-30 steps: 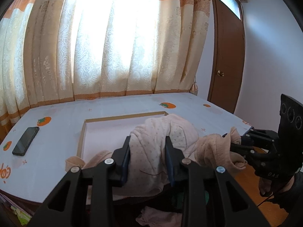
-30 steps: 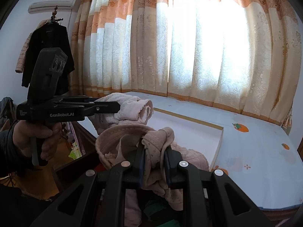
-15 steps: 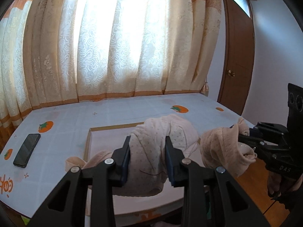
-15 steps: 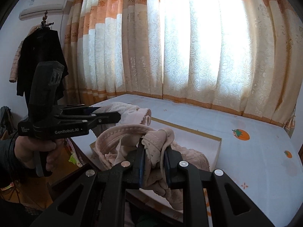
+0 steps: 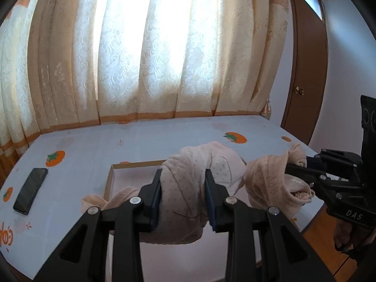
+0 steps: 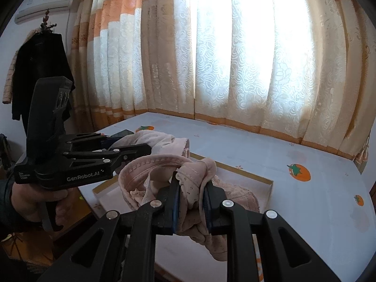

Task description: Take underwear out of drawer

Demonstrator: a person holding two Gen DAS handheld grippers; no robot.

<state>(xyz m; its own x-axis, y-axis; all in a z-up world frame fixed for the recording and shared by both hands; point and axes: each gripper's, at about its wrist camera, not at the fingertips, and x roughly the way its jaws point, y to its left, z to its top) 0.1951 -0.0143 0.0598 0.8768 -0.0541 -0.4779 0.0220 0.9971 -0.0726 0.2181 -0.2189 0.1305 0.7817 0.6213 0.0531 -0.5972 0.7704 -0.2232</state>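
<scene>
Left wrist view, near to far: left gripper (image 5: pixel 183 195) is pinching a pale dotted underwear bundle (image 5: pixel 188 183) at 6 o'clock, cloth bulging between the pads. At 3 o'clock the right gripper (image 5: pixel 298 171) pinches a second, beige underwear piece (image 5: pixel 268 183); both hang over the table (image 5: pixel 141 141), clear of any drawer, which isn't in view. Beyond, approx 9 o'clock, a shallow cardboard tray (image 5: pixel 111 178), w/ a phone (image 5: pixel 30 188) further left. Curtain (image 5: pixel 164 47) at 12.

Right wrist view confirms: pads clamp the bunched pink fabric at 6 o'clock, left gripper w/ its bundle at 9.

Step, my read: extraction is done, carry phase now. Next move prob calls for lowering both pieces over the tray or tabletop, then spreading the jaws so the cloth drops w/o snagging on the pads.
</scene>
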